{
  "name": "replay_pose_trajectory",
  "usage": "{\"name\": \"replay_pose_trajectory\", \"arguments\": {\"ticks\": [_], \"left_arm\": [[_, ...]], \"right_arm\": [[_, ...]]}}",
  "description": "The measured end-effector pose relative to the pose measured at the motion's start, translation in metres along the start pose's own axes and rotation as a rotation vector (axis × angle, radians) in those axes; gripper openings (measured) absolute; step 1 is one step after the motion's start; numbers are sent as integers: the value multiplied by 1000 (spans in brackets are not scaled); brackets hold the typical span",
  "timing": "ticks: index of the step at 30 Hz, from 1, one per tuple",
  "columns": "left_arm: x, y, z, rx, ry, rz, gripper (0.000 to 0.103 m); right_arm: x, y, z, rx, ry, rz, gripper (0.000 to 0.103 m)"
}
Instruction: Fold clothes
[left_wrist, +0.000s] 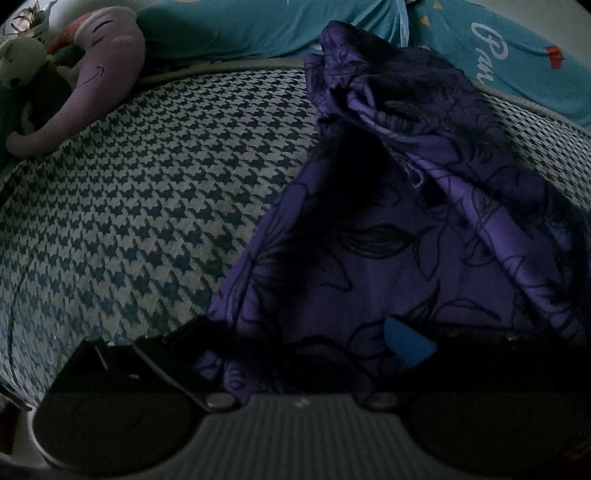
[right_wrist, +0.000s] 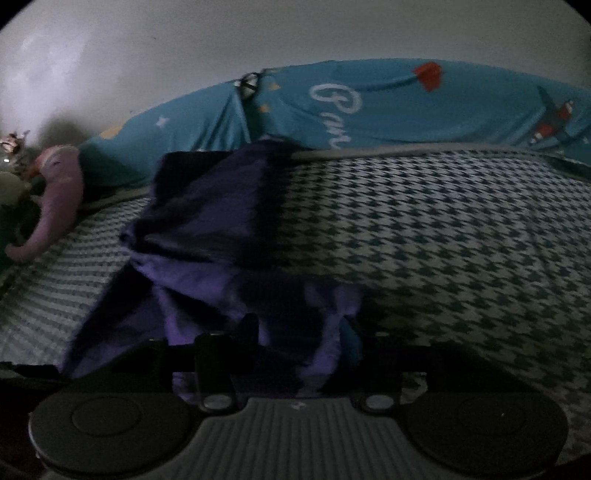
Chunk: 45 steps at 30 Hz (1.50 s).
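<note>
The purple cloth (left_wrist: 406, 229) with dark flower lines lies crumpled on the checked mat (left_wrist: 129, 192). The left gripper (left_wrist: 314, 343) is covered by cloth, so I cannot tell its grip. The right gripper (right_wrist: 299, 332) stands half open, cloth between its fingers.

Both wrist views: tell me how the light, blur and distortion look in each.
Left wrist view: dim but fairly sharp; the purple cloth has deep shadow in its folds, and the checked bedcover bulges from the fisheye lens. Right wrist view: equally dim, smeared by motion blur, worst on the purple cloth; dark corners in both.
</note>
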<state>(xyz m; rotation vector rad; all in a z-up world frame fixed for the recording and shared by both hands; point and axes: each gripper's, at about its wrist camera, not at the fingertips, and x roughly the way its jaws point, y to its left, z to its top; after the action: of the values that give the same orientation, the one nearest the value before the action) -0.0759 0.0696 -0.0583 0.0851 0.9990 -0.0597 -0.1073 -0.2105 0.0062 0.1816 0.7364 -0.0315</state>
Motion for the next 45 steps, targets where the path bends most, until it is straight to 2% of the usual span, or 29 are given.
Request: {"name": "replay_pose_trajectory", "arguments": {"ticks": [18,22,24,27,29,30,34,38,45], "left_arm": [[0,0,0,1,6,-9,103],[0,0,2,0,16,-9,103],[0,0,2,-1,20,-10,103],[0,0,2,0,17,-13,103],[0,1,3,-4,16,-18,103],[0,2,3,-8,15,-21,103],[0,5,3,-19,11,-31,103],[0,7,3,-23,8,-27,103],[-4,23,5,-94,1,-17,103]], "right_arm": [[30,-23,3,126,-13,-32,52],[41,-25,5,150,-8,-16,52],[47,-22,4,141,6,-6,47],[57,-15,2,110,25,0,28],[61,-11,1,95,30,5,11],[62,-10,1,95,32,9,9],[56,-3,2,98,2,17,6],[35,3,6,99,-72,58,6],[1,22,5,27,-167,210,6]]}}
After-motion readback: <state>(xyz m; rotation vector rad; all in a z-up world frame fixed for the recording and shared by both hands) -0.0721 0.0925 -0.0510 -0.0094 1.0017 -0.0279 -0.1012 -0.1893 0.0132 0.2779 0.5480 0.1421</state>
